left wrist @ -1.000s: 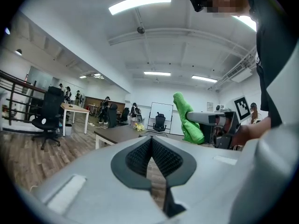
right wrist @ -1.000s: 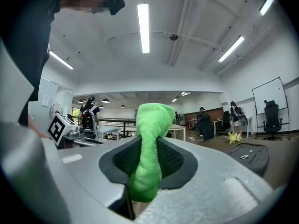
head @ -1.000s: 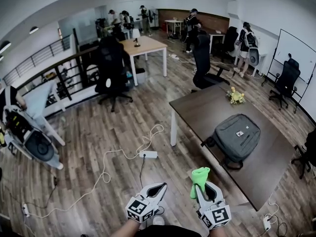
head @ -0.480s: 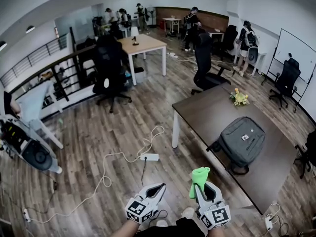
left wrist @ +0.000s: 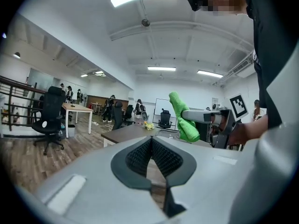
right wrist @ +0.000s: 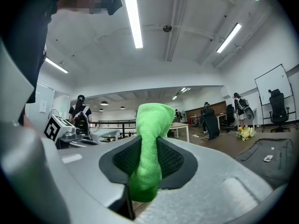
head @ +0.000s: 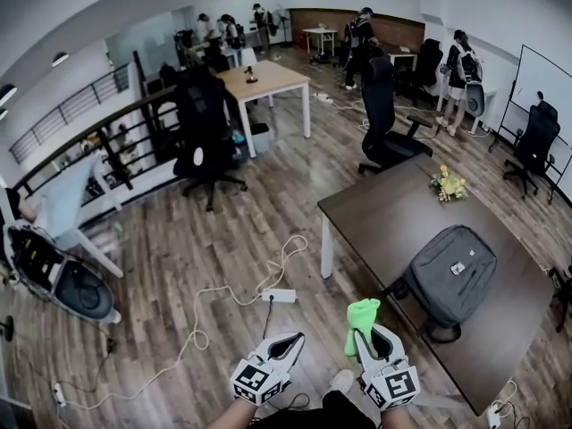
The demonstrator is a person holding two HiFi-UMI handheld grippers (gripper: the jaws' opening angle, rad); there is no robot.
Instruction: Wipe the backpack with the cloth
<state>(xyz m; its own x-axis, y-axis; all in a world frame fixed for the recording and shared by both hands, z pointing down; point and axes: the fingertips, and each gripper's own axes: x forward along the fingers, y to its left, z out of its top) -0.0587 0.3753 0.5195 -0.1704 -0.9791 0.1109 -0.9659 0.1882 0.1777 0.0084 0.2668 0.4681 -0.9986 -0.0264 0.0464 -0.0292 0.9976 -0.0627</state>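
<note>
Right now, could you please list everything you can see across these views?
backpack: one, grey, on the dark table
dark table: one, brown, at right
flowers: one bunch, yellow, dark table's far end
light table: one, pale wood, further back
office chairs: several, black, around the tables
power strip: one, white, on the floor
people: several, dark clothes, far end
cloth: one, green, in right gripper
left gripper: grey, shut, empty
right gripper: grey, shut on the cloth

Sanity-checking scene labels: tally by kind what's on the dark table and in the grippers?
Backpack: 1, on the dark table
Flower bunch: 1, on the same table
Green cloth: 1, clamped in the right gripper
Left gripper: 0, jaws together on nothing
Total: 3
</note>
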